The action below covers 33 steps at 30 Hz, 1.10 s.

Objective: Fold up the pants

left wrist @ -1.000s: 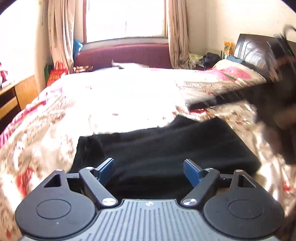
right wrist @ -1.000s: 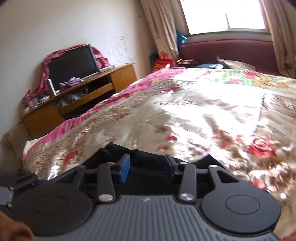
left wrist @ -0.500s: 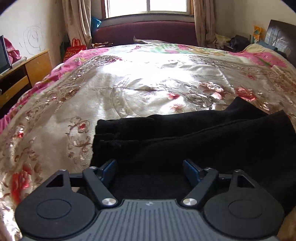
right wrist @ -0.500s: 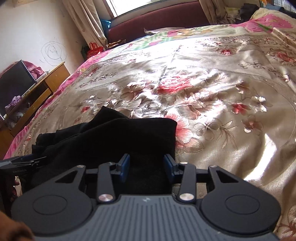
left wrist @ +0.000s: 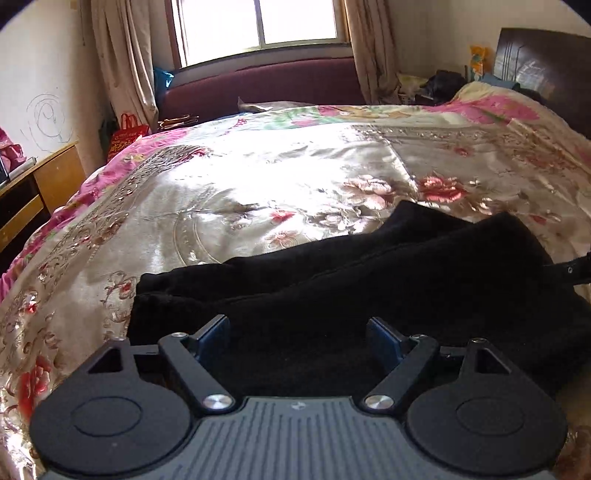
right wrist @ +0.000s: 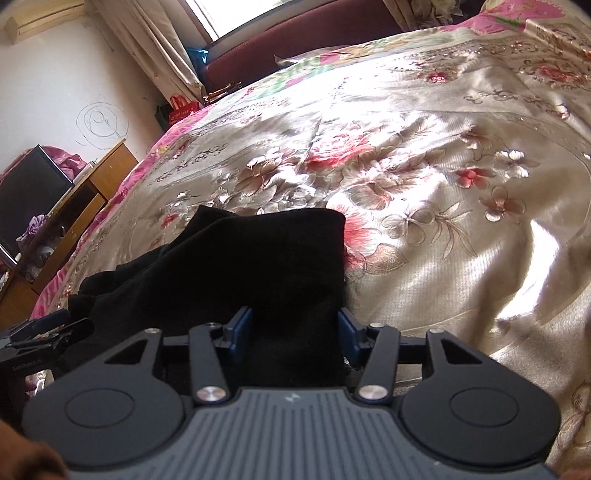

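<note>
Nearest to each camera, both tongs stand with their blue-padded fingers spread apart over dark cloth. The left gripper (left wrist: 297,341) has its jaws wide, with the black pants (left wrist: 369,280) lying flat beneath and between them; nothing is pinched. The right gripper (right wrist: 293,334) is parted less widely, and a strip of the pants (right wrist: 258,269) runs up between its fingers; whether the pads actually press the fabric I cannot tell, though a gap shows beside each pad.

Just beyond the fingers, the pants lie folded in layers on the floral bedspread (left wrist: 277,192), stretching from about 9 o'clock to 3 o'clock in the left view. At 3 o'clock there, a black part of the other tool touches the garment's edge. In the right view the fold ends in a squared corner toward 12 o'clock, and the left tool shows at 9 o'clock.

Farther off, at 9 to 10 o'clock, a wooden cabinet (right wrist: 85,199) carries a dark television (right wrist: 29,184). Farthest, at 12 o'clock, a maroon bench (left wrist: 266,83) sits under a bright window (left wrist: 258,26) framed by curtains (left wrist: 122,59).
</note>
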Each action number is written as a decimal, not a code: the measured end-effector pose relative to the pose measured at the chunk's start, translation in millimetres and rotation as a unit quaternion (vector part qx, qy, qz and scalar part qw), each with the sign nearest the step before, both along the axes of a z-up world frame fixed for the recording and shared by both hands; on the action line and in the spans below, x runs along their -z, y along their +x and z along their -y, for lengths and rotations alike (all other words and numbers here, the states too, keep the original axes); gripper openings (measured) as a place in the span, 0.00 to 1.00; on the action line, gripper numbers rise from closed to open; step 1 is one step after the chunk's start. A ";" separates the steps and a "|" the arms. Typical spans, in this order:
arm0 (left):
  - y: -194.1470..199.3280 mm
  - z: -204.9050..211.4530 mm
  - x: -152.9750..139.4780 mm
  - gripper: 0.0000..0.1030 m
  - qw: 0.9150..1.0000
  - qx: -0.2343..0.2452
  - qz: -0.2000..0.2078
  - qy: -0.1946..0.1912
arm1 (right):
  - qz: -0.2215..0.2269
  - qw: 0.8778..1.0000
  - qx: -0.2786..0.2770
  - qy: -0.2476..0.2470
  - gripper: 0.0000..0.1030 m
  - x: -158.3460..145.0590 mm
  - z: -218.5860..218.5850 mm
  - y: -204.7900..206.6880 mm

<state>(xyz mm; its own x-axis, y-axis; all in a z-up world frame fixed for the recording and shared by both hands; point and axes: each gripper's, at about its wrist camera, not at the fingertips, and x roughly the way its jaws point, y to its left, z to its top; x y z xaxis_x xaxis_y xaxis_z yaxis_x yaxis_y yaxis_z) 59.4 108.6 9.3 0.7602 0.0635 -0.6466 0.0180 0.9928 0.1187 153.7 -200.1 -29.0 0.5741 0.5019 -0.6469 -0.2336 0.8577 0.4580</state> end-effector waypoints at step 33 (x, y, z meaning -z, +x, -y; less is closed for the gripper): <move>15.2 23.4 11.9 0.93 0.998 0.029 -0.040 0.044 | -0.126 0.960 -0.032 0.248 0.30 52.3 0.8 34.0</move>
<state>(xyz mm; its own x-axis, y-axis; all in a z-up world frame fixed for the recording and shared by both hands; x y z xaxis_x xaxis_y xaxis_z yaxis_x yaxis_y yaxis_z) 74.6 85.1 -2.6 0.7109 0.0796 -0.6988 0.0885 0.9755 0.2012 187.7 -201.0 -81.3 0.3897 0.8125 -0.4336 -0.1068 0.5075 0.8550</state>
